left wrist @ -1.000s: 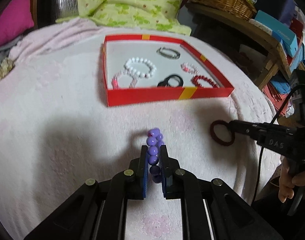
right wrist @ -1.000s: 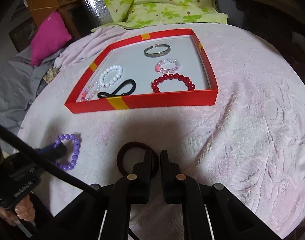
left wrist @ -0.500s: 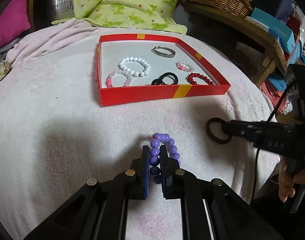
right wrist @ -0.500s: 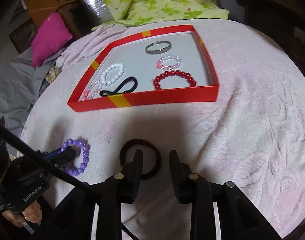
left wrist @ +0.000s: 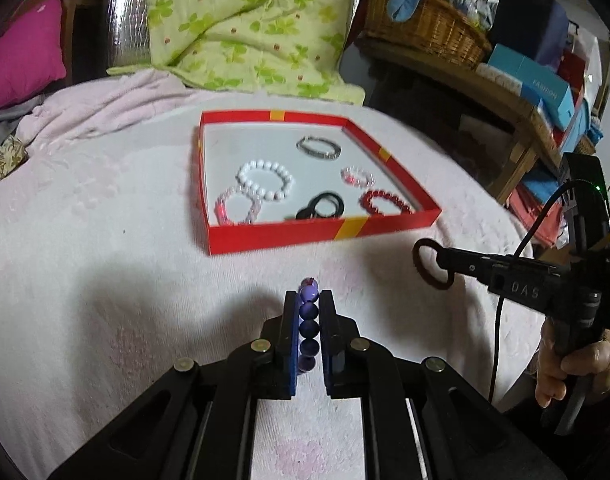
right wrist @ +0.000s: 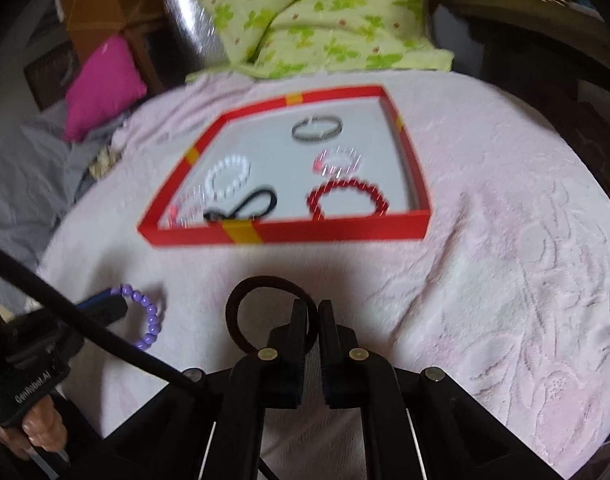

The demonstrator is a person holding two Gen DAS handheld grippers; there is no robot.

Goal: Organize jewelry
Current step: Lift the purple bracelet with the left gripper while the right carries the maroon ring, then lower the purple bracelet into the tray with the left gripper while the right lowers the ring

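Note:
My left gripper point(left wrist: 309, 298) is shut on a purple bead bracelet point(left wrist: 308, 320), held above the pink blanket; it also shows in the right wrist view point(right wrist: 147, 320). My right gripper point(right wrist: 313, 308) is shut on a dark maroon hair tie point(right wrist: 261, 284), also seen in the left wrist view point(left wrist: 425, 264), lifted off the blanket. The red tray point(left wrist: 321, 234) ahead holds a white bead bracelet point(left wrist: 265, 180), a pink one point(left wrist: 237, 210), a black hair tie point(left wrist: 321, 206), a red bead bracelet point(left wrist: 385, 202), a small pink bracelet point(left wrist: 357, 176) and a silver bangle point(left wrist: 319, 148).
A green floral quilt point(left wrist: 241, 28) and a magenta cushion point(left wrist: 17, 60) lie behind the tray. A wicker basket point(left wrist: 421, 28) and boxes stand on a wooden shelf at the right. The blanket's edge drops off at the right.
My right gripper opened, then shut on the maroon hair tie and lifted it. My left gripper rose with the purple bracelet and turned it edge-on. Both views moved nearer the tray.

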